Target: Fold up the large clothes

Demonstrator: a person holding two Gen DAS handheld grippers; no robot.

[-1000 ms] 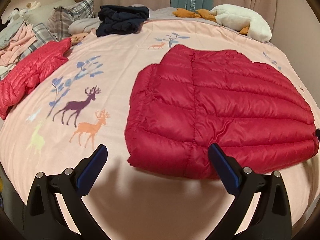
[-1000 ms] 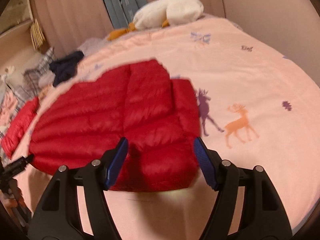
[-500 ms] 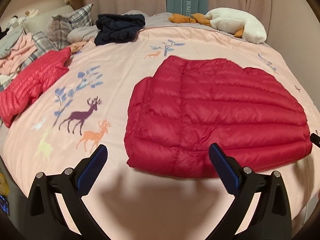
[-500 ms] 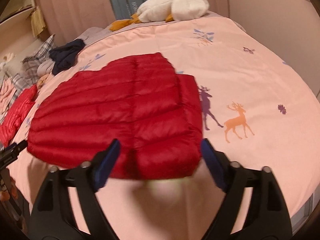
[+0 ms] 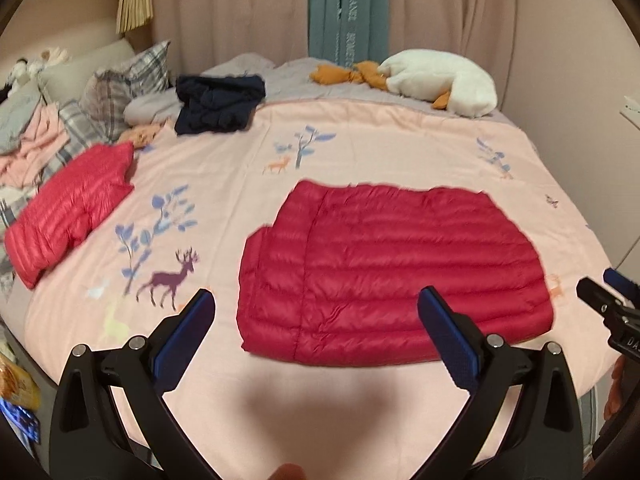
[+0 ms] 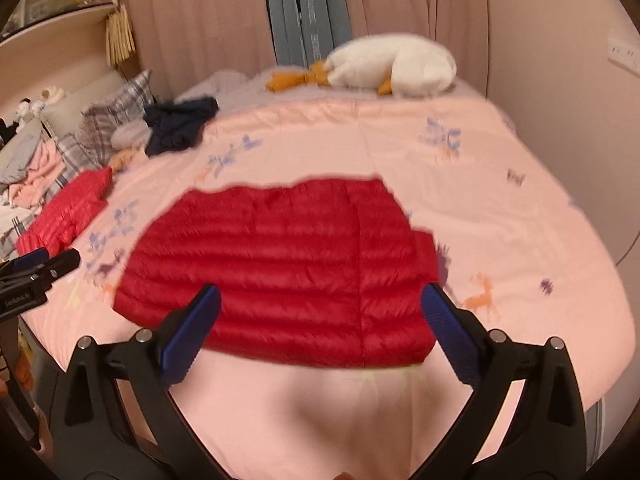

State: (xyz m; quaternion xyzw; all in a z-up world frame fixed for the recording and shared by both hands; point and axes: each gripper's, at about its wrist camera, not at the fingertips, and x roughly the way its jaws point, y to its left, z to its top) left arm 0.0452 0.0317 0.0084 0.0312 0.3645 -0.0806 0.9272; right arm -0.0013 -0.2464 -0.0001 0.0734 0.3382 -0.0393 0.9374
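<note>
A dark red quilted down jacket [image 5: 392, 272] lies folded flat on the pink bedspread [image 5: 224, 168], near the front edge. My left gripper [image 5: 316, 312] hangs open above the bed in front of the jacket's left part, with nothing between its blue pads. In the right wrist view the same jacket [image 6: 280, 264] is a little blurred. My right gripper [image 6: 320, 312] is open too, raised over the jacket's near edge and holding nothing. Each gripper shows at the side of the other's view: the right gripper [image 5: 612, 300] and the left gripper [image 6: 36, 268].
A second, lighter red down jacket [image 5: 68, 208] lies folded at the bed's left. A dark navy garment [image 5: 216, 104] sits at the back left, next to plaid pillows [image 5: 120, 88]. A white goose plush [image 5: 440, 80] lies at the back. Curtains [image 5: 240, 12] hang behind.
Both grippers have pulled back and risen from the jacket, so it looks smaller and further off. The jacket stays folded and still. Both stay open.
</note>
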